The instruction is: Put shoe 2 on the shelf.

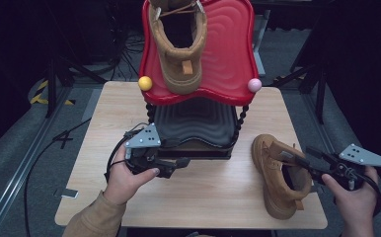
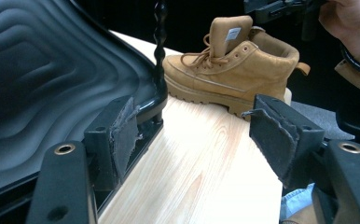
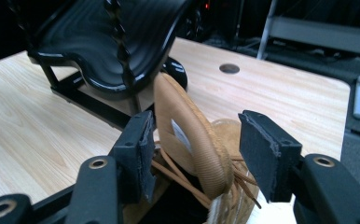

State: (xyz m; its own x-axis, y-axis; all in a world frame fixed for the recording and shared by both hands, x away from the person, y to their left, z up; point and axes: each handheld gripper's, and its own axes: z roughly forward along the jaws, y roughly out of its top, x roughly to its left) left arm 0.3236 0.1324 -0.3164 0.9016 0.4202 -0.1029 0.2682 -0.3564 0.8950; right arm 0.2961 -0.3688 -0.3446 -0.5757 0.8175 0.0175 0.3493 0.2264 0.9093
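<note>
Both hands low (right gripper (image 3: 194, 151) fingers straddling boot tongue (image 3: 192, 135), untouched).

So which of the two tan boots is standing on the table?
The tan suede lace-up boot beside the right tool stands on the wooden table; the other boot sits on the red shelf.

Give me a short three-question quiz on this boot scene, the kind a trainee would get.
1. True or false: a boot already sits on the red shelf.
2. What stands between the right gripper's jaws? A) a yellow ball B) the tongue of the table boot C) a cable
3. Which shelf has nothing on it?

Key
1. True.
2. B; the pads stand apart from it on both sides, not pressing.
3. The black shelf, beside the open left gripper.
</note>
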